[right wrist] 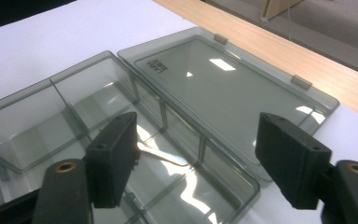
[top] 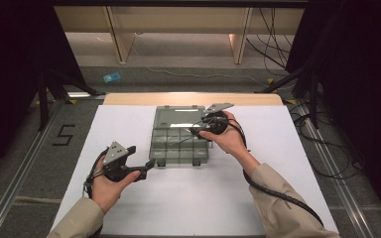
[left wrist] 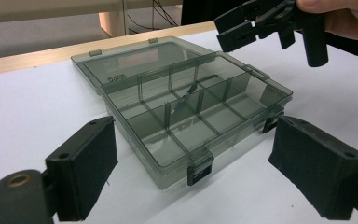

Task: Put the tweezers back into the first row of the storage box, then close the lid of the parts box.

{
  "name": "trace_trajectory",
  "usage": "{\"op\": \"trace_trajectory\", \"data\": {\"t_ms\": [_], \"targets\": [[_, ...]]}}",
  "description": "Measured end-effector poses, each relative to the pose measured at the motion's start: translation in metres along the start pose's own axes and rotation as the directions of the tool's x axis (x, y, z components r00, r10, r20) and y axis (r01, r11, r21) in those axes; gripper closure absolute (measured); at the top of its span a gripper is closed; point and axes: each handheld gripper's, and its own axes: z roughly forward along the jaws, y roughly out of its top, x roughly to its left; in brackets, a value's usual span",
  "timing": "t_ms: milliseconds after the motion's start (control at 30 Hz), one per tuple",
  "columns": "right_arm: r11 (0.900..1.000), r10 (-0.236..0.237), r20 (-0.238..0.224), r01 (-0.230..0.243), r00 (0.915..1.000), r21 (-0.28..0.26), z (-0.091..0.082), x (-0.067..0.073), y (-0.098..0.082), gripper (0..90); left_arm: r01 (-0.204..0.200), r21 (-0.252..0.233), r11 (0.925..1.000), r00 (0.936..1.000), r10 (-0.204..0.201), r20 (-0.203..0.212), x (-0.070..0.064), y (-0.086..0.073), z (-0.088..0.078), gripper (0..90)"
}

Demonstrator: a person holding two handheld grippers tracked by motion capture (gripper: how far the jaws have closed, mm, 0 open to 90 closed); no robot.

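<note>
Compartment organiser box [top: 181, 141], smoky clear plastic, mid-table, lid [top: 178, 117] flat open on the far side; small slim metal item [right wrist: 161, 155] in a middle cell. Right gripper [top: 198, 131] above that cell, jaws apart; left gripper [top: 149, 167] at the near-left corner, jaws apart. Judged step: picking the item, so descend straight between dividers [left wrist: 184, 95] and close gently.

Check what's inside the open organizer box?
The organizer box lies open, lid flat behind. One slim metal piece lies in a middle compartment; the other visible compartments look empty. The right gripper covers part of it.

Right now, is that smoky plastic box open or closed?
Open. The compartment box has its lid folded flat back on the table, hinges showing, and its dividers are exposed from above.
</note>
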Motion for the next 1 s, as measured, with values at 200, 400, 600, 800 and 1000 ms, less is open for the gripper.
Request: {"op": "trace_trajectory", "data": {"t_ms": [200,400,600,800,1000], "targets": [[0.999,0.038,0.007,-0.038,0.9992,-0.027,-0.016,-0.006,-0.006,29.1,-0.001,0.004,1.0000,1.0000,0.001,0.007,0.001,-0.001,0.002,14.2],[0.997,0.068,0.022,-0.067,0.9974,-0.049,-0.028,-0.013,-0.014,30.5,0.003,0.004,1.0000,0.9999,-0.004,0.012,0.000,-0.001,0.004,14.3],[0.994,0.087,-0.015,-0.088,0.9961,-0.072,-0.027,-0.014,-0.014,32.3,0.001,0.001,1.0000,1.0000,-0.001,0.007,0.001,-0.001,0.001,14.4],[0.995,0.077,-0.011,-0.078,0.9969,-0.067,-0.028,-0.013,-0.011,33.1,0.003,0.001,1.0000,1.0000,-0.003,0.003,0.001,-0.001,0.001,14.4],[0.993,0.081,0.042,-0.077,0.9959,-0.091,-0.033,-0.016,-0.008,25.9,-0.001,-0.005,1.0000,1.0000,0.001,0.003,0.001,0.000,0.001,14.4]]}}
